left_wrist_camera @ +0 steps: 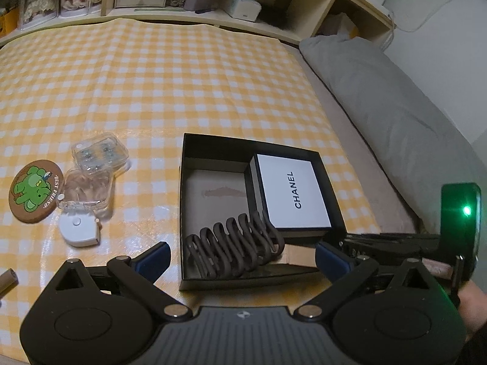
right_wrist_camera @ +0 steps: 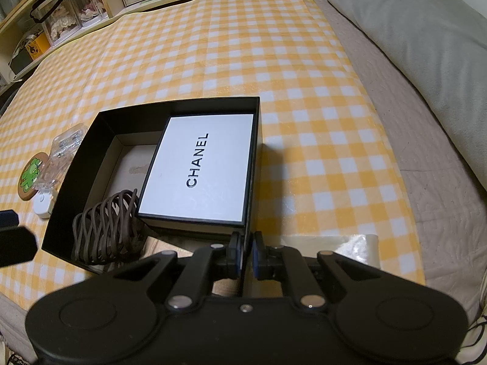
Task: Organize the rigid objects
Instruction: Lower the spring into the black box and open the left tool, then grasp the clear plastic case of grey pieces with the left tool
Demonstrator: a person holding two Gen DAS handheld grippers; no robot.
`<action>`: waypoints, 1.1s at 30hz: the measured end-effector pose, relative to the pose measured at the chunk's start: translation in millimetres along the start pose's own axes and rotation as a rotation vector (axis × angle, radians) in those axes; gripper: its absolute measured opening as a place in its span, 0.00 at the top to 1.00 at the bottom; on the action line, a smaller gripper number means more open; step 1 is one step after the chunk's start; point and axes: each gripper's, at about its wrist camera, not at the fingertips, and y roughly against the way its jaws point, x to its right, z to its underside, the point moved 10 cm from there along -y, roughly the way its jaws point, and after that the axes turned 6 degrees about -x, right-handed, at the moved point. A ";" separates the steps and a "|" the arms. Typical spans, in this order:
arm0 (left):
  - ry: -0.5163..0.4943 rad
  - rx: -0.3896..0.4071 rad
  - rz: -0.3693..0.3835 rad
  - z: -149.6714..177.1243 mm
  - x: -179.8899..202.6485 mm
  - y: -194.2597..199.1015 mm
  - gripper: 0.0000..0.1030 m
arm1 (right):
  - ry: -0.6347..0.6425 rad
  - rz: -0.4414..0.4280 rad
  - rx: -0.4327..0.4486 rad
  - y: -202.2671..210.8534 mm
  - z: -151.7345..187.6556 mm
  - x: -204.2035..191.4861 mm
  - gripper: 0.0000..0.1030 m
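A shallow black cardboard box [left_wrist_camera: 213,147] is sitting open on a yellow-and-white checked cloth [left_wrist_camera: 152,76] spread over a bed. Inside it, against the right wall, a smaller white-topped box with black edges [right_wrist_camera: 201,167] is lying flat, its lid reading "CHANEL" in black capitals. Beside that, at the near end of the tray, a brown ribbed claw-style hair clip [left_wrist_camera: 234,246] is resting on the pale floor of the box.

The right gripper [right_wrist_camera: 246,254] is pinching the near right wall of the black box, its blue-padded fingers pressed together on the thin cardboard edge. The left gripper [left_wrist_camera: 242,258] is hovering over the near side of the box with its fingers spread wide and nothing between them.

To the left of the box, on the cloth, a round brown coaster with a green cartoon elephant [left_wrist_camera: 35,193] is showing the words "BEST FRIEND"; two clear plastic cases [left_wrist_camera: 94,167] and a small white rounded device [left_wrist_camera: 79,229] are lying just beside it. A grey pillow [left_wrist_camera: 395,115] is lying at the right.
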 end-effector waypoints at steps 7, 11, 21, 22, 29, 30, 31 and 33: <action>-0.016 0.055 -0.002 -3.6 -16.1 23.1 0.01 | -0.002 0.000 0.000 -0.4 -0.1 0.0 0.92; -0.040 0.081 -0.015 -5.4 -37.0 31.5 0.00 | -0.002 0.002 0.000 -0.7 -0.2 0.1 0.92; -0.060 0.103 -0.096 -17.0 -109.0 25.5 0.00 | 0.001 0.014 0.000 -1.9 0.1 0.4 0.92; -0.071 0.108 -0.103 -19.5 -114.5 23.4 0.00 | 0.002 0.016 -0.001 -2.6 0.0 0.5 0.92; -0.150 0.150 -0.176 -41.6 -149.2 -0.7 0.00 | 0.019 0.031 -0.004 -2.0 1.2 -3.7 0.92; -0.133 0.147 -0.188 -44.4 -153.3 -5.6 0.00 | 0.022 0.032 -0.005 -0.8 2.1 -4.1 0.92; -0.107 0.141 -0.193 -47.8 -158.0 -10.7 0.00 | 0.024 0.034 -0.005 -0.5 2.2 -4.8 0.92; -0.039 0.138 -0.175 -54.8 -163.9 -19.0 0.00 | 0.030 0.039 -0.006 0.0 2.5 -6.0 0.92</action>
